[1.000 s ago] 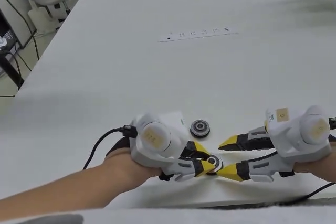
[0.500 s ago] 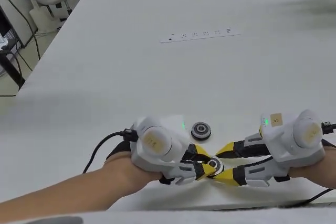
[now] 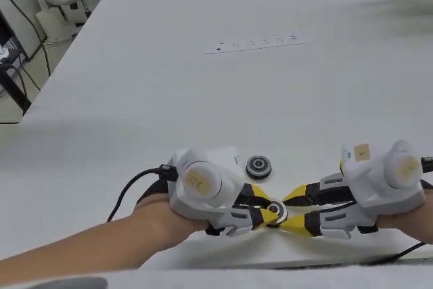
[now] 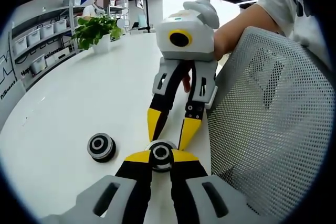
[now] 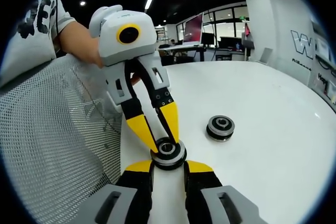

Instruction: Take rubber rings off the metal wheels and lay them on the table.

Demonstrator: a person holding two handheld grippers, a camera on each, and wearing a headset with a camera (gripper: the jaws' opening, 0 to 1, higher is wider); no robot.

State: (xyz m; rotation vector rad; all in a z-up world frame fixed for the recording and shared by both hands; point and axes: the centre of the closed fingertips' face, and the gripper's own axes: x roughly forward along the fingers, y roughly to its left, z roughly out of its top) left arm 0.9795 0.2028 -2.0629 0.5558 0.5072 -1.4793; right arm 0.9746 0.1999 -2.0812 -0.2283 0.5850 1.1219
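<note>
At table (image 3: 203, 99) edge, left fingers (image 4: 137, 156) clamp wheel (image 3: 275, 209); right fingers (image 5: 199, 167) straddle it, grip unclear

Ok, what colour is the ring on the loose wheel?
Black; the loose wheel shows best in the right gripper view.

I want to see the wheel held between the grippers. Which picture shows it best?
The right gripper view: the held wheel sits big and close. The left gripper view shows its face, partly covered by fingers. The head view shows it tiny.
</note>
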